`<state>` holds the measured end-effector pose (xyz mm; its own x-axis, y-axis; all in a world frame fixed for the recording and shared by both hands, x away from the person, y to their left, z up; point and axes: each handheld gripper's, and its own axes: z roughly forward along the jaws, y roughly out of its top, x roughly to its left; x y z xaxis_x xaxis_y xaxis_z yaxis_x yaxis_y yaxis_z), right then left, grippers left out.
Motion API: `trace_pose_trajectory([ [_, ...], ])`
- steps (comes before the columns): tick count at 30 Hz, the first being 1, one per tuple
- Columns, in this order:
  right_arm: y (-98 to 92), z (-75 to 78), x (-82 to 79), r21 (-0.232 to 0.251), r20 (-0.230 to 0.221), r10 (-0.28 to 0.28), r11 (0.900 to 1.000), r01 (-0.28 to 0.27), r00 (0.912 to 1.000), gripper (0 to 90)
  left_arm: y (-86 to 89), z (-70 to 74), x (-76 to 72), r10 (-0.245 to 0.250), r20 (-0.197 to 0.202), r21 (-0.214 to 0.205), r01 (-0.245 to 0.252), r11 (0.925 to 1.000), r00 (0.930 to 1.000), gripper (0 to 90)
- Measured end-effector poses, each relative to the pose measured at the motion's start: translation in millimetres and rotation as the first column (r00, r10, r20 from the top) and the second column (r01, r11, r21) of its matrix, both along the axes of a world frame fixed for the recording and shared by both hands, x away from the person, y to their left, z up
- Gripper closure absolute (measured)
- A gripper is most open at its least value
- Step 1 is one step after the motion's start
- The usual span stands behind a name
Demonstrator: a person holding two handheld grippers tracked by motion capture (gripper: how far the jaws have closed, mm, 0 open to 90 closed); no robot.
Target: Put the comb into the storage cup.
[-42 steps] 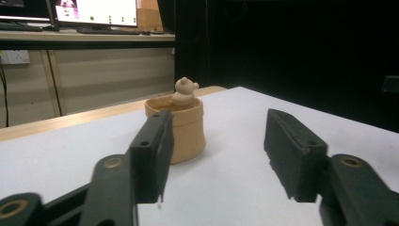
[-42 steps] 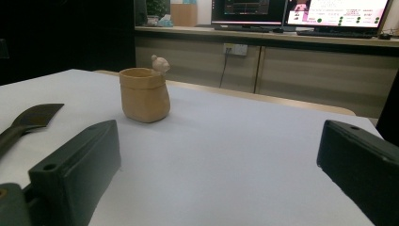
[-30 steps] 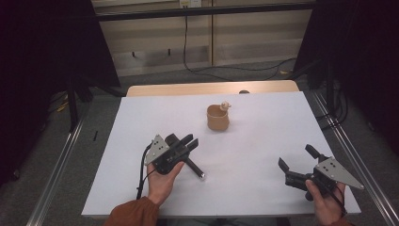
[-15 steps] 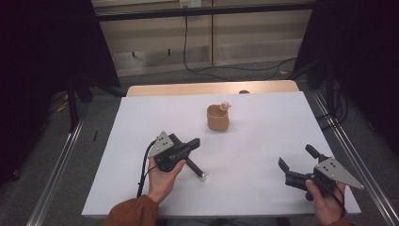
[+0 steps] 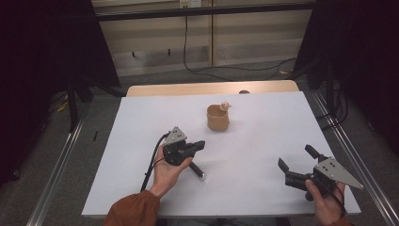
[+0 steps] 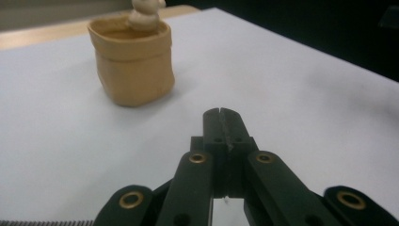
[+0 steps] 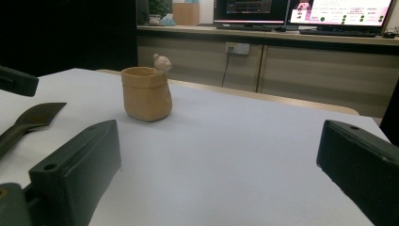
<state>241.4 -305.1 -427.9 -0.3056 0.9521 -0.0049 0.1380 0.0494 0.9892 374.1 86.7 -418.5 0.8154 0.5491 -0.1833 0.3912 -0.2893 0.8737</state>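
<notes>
A white desk (image 5: pixel 263 141) fills the middle of the high view, with a strip of bare wood along its far edge. A small tan pot (image 5: pixel 218 117) shaped like a folded paper bag stands upright on the far half of the desk, near the centre. A tiny pale bear figure (image 5: pixel 225 105) perches at its far right rim.

The left hand-held gripper (image 5: pixel 200 145) sits near and to the left of the pot, held in the person's left hand (image 5: pixel 168 170) above the desk. Its jaws are pressed together with nothing between them, and they point right and slightly far, toward the pot but well apart from it. A thin dark tool (image 5: pixel 196 170) with a pale tip lies on the desk just beneath and near this gripper.

The right hand-held gripper (image 5: pixel 296 164) is at the near right of the desk, held in the person's right hand (image 5: pixel 324 197). Its jaws stand wide apart and empty, opening leftward and far. In the right gripper view the pot (image 7: pixel 145 93) stands between the jaws in the distance, well apart from them.
</notes>
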Motion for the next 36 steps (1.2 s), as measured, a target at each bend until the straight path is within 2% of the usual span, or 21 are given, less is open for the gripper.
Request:
trace_pose_trajectory([
  [3,0.1,0.0,-0.1,-0.001,0.002,-0.001,1.0,0.001,1.0,0.0,-0.5,-2.5,1.4,0.004,-0.016,0.013,-0.004,0.9999,0.9999,90.0],
  [6,0.1,-0.2,0.0,-0.001,0.0,0.002,1.0,-0.002,1.0,0.0,0.0,-6.1,4.4,0.004,-0.055,0.052,-0.001,0.9986,0.9985,90.0],
  [8,0.2,-0.4,0.3,0.0,-0.001,0.006,1.0,-0.006,1.0,0.0,0.1,-6.6,4.7,0.006,-0.066,0.061,-0.002,0.9981,0.9978,90.0],
  [12,0.5,-1.0,0.7,-0.003,-0.005,0.009,1.0,-0.009,0.9999,0.0,-2.0,-9.7,4.9,0.0,-0.137,0.101,0.014,0.9948,0.9905,90.0],
  [17,0.5,-0.7,0.2,-0.002,-0.002,0.014,0.9999,-0.014,0.9999,0.0,-7.7,-10.6,2.4,-0.029,-0.19,0.113,0.051,0.9923,0.9813,90.0],
  [18,0.7,-1.0,0.5,-0.003,-0.003,0.015,0.9999,-0.015,0.9999,0.0,-8.8,-11.3,2.0,-0.034,-0.201,0.129,0.061,0.9897,0.9791,90.0],
  [23,0.8,-1.0,0.3,-0.002,-0.004,0.019,0.9998,-0.019,0.9998,0.0,-10.7,-14.1,-2.1,-0.041,-0.214,0.171,0.079,0.9821,0.9761,90.0],
  [25,0.7,-1.0,0.3,-0.002,-0.004,0.019,0.9998,-0.019,0.9998,0.0,-10.6,-13.5,-5.0,-0.04,-0.217,0.176,0.08,0.9812,0.9753,90.0],
  [31,1.1,-1.2,0.3,-0.006,-0.009,0.018,0.9998,-0.018,0.9998,0.0,-11.1,-19.1,-10.9,-0.054,-0.255,0.217,0.112,0.9698,0.9655,90.0],
  [35,1.2,-1.1,0.1,-0.007,-0.007,0.019,0.9998,-0.019,0.9998,0.0,-12.0,-18.4,-11.8,-0.051,-0.247,0.211,0.105,0.9719,0.9677,90.0],
  [36,0.9,-1.2,0.2,-0.008,-0.008,0.017,0.9998,-0.017,0.9998,0.0,-12.3,-19.2,-11.5,-0.054,-0.254,0.219,0.112,0.9692,0.9657,90.0],
])
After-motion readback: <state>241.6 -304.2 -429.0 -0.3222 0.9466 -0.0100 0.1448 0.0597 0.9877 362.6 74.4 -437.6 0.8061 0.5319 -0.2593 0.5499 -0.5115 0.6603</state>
